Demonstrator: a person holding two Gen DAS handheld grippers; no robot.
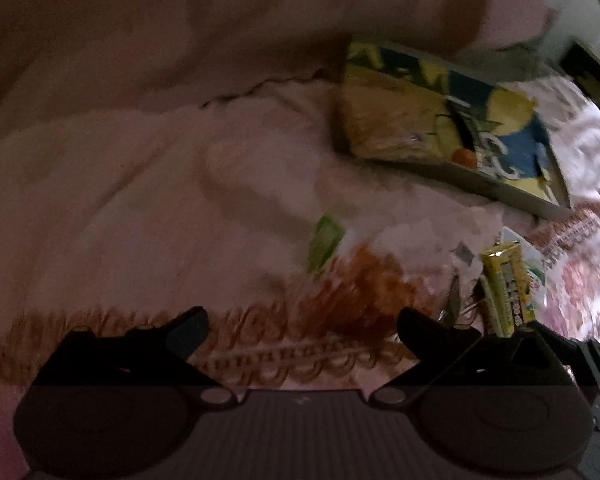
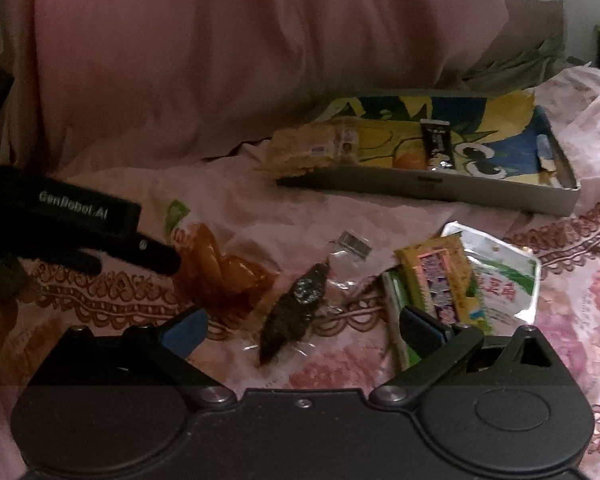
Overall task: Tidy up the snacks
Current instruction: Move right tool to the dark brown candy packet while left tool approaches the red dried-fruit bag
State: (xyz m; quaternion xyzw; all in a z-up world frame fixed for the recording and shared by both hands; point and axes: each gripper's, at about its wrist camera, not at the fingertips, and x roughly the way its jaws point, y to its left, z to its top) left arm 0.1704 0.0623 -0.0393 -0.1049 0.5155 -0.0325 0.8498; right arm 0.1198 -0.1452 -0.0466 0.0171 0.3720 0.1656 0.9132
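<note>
A shallow grey box [image 2: 440, 188] with a yellow and blue cartoon bottom lies on the pink bedspread; it holds a pale biscuit pack [image 2: 312, 146] and a black sachet [image 2: 438, 144]. In front of it lie an orange snack in clear wrap [image 2: 220, 272], a dark snack in clear wrap [image 2: 296, 308], a yellow packet [image 2: 440, 276] and a white-green pouch [image 2: 500, 280]. My right gripper [image 2: 304, 330] stands open just above the dark snack. My left gripper [image 1: 302, 330] is open over the orange snack [image 1: 360, 284]; the box [image 1: 452, 132] sits far right of it. The left gripper [image 2: 156, 256] shows beside the orange snack.
A big pink pillow [image 2: 240, 60] rises behind the box. The bedspread [image 1: 120, 180] is rumpled and open to the left. A yellow packet [image 1: 504, 288] stands by my left gripper's right finger. A green wrapper corner [image 1: 324, 244] lies ahead.
</note>
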